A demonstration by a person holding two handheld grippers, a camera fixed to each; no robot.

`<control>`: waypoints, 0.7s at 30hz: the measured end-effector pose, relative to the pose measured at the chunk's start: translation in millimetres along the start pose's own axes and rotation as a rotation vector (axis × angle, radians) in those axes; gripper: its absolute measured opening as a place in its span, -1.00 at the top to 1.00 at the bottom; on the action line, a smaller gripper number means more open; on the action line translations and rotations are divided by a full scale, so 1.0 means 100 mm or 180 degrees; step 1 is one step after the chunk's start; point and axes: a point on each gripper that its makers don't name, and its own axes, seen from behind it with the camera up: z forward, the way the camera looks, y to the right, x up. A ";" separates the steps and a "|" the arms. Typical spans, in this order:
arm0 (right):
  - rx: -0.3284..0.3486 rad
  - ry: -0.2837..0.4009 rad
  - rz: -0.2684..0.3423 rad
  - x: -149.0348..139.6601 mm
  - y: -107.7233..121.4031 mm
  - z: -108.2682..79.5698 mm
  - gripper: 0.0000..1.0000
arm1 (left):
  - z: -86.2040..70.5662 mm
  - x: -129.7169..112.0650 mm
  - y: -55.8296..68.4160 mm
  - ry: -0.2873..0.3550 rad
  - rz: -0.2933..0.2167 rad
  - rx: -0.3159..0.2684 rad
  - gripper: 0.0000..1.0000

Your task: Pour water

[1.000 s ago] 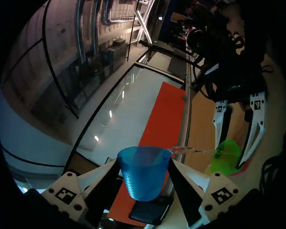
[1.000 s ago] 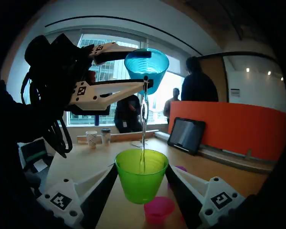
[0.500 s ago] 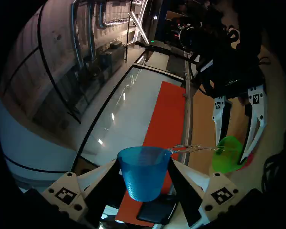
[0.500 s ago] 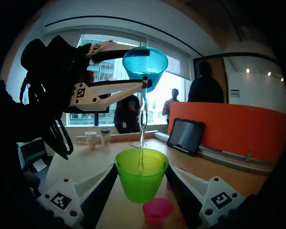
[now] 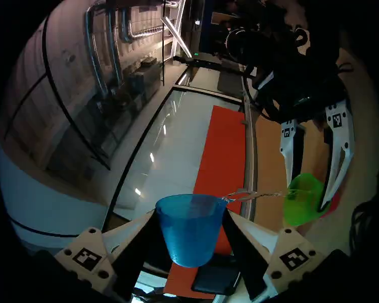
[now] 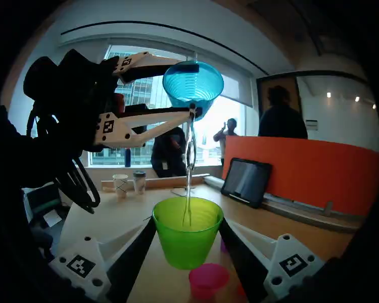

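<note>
Two cups are in my grip. My left gripper [image 5: 191, 221] is closed on a blue cup [image 5: 191, 240], one finger pressing on each side. It holds the cup tipped over, high up and directly above the green cup [image 6: 187, 242]. My right gripper [image 6: 188, 226] clamps that green cup upright between both fingers, mouth facing up. A thin stream of water [image 6: 189, 161] runs from the blue cup's lower lip straight down into the green cup and lands near the middle of its mouth. In the left gripper view the stream leaves the blue rim and crosses sideways to the green cup, which sits between my right fingers.

A pink cup [image 6: 208, 280] stands on the tabletop [image 6: 113, 217] just below the green one, toward the near edge. Two paper cups [image 6: 121, 184] stand at the far edge by the window. A tablet [image 6: 247, 181] leans at the right edge against an orange partition [image 6: 311, 171]. People stand beyond the tabletop.
</note>
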 end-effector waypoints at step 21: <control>-0.0012 0.0021 -0.0006 0.00 0.02 -0.02 -0.81 | -0.03 0.07 0.00 0.0026 0.0289 0.0015 -0.72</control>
